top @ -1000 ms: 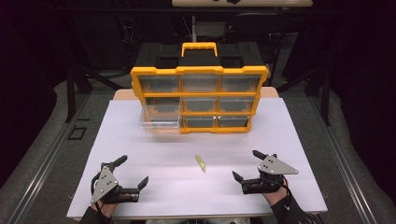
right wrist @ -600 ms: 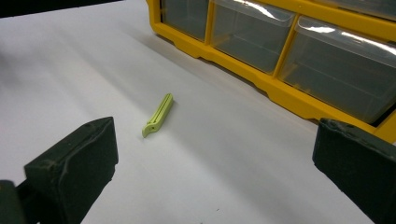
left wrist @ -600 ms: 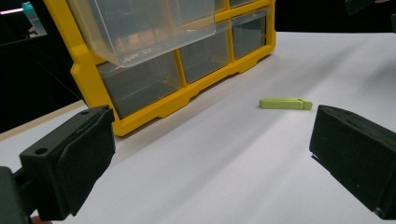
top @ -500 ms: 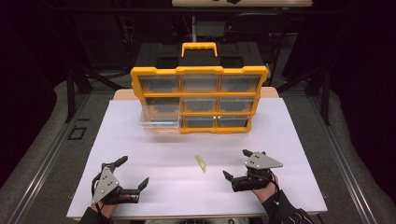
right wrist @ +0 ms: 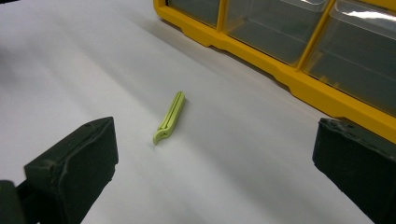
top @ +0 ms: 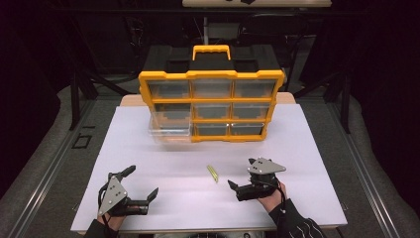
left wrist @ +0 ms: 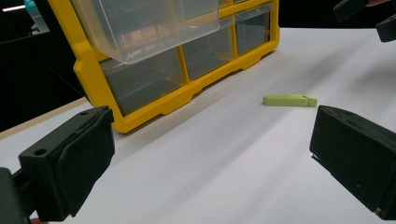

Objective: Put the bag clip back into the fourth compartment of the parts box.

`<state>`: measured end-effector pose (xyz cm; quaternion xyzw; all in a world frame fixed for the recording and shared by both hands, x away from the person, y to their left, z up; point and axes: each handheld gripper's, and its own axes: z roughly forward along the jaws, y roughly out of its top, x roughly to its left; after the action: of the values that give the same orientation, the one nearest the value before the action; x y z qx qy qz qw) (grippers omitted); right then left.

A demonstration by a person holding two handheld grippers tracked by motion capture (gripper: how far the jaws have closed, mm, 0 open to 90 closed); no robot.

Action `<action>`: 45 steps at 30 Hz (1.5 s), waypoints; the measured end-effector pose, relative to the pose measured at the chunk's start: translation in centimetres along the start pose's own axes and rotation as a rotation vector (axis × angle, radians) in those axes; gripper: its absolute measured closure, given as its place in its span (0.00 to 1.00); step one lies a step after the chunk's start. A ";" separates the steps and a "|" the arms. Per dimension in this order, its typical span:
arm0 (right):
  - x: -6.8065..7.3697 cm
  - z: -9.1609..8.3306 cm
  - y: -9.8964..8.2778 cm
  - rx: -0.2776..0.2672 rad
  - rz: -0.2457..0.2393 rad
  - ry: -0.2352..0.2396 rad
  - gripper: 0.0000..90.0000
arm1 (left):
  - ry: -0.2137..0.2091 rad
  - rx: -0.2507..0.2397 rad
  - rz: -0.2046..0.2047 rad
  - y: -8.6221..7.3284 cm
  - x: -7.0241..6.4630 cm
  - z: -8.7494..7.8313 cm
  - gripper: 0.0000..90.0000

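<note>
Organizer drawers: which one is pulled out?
The left drawer of the middle row on the yellow organizer: it juts forward past the frame; the others sit flush.

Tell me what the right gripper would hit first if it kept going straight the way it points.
Probably the small green clip: it lies on the white table ahead of the open right gripper, between its jaws' lines. Beyond it stands the yellow drawer organizer. Depth is hard to judge, so it could pass just above.
</note>
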<state>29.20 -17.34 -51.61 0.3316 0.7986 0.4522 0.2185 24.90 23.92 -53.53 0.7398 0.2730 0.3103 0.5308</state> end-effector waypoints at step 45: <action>1.6 7.0 4.9 0.299 0.007 0.011 0.00 | -0.009 0.020 0.014 0.1 -0.2 0.1 0.00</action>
<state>34.24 -10.30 -50.86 0.3609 0.8571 0.3307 0.1606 24.87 23.67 -53.55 0.7485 0.2685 0.3081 0.5222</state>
